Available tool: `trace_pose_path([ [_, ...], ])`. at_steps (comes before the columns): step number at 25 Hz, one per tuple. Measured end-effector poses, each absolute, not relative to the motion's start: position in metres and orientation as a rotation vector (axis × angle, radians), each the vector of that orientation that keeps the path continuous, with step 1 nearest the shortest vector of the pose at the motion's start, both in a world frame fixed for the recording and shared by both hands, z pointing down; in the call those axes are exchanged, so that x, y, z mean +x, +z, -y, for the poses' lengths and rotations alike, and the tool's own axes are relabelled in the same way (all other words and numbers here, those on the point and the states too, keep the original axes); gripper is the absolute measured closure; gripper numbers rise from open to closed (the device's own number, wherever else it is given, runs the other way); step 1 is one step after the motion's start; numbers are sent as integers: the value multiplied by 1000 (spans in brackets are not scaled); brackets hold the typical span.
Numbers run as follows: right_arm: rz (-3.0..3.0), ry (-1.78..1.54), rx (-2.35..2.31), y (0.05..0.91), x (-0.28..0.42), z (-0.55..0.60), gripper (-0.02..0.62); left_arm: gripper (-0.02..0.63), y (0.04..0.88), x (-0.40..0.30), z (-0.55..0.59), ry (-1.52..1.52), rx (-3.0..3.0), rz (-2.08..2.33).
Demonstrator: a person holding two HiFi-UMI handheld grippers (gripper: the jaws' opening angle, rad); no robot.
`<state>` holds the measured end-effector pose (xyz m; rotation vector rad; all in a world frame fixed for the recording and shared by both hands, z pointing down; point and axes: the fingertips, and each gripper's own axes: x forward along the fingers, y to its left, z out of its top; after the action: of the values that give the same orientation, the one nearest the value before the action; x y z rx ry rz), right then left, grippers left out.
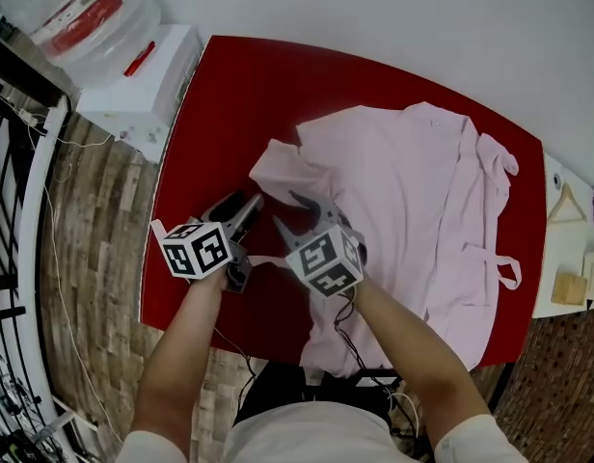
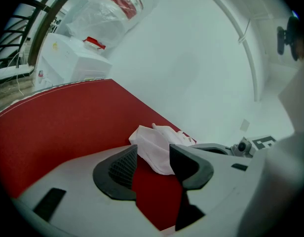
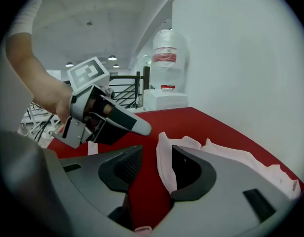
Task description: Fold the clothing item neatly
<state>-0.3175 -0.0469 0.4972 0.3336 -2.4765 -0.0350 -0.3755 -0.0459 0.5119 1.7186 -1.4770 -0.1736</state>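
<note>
A pale pink garment (image 1: 413, 201) lies spread on the red table (image 1: 239, 95), with one sleeve end (image 1: 278, 167) pointing left. My left gripper (image 1: 247, 205) hovers just in front of that sleeve with its jaws apart. In the left gripper view the sleeve's bunched end (image 2: 154, 142) sits beside the right jaw of this gripper (image 2: 152, 157), unpinched. My right gripper (image 1: 287, 210) stands next to it, also open. A folded cloth edge (image 3: 164, 164) lies along the right jaw of the right gripper (image 3: 156, 154), and the left gripper (image 3: 102, 117) shows beside it.
A white water dispenser (image 1: 133, 75) with its bottle (image 1: 75, 8) stands past the table's far left corner. At the far right, a white surface holds a wooden hanger (image 1: 567, 205). Black railing (image 1: 8, 210) runs along the left. A thin pink strap (image 1: 268, 260) lies under the grippers.
</note>
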Motion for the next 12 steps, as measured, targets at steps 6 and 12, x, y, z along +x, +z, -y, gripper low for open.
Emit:
trace_pose_path([
  [6,2365,-182,264,532,-353,50,425,422,512,-390,43,-192,1703,1498],
  [12,2221,-164,303,561,-367,67,426,422,508,-401,42,-203,1708,1498],
])
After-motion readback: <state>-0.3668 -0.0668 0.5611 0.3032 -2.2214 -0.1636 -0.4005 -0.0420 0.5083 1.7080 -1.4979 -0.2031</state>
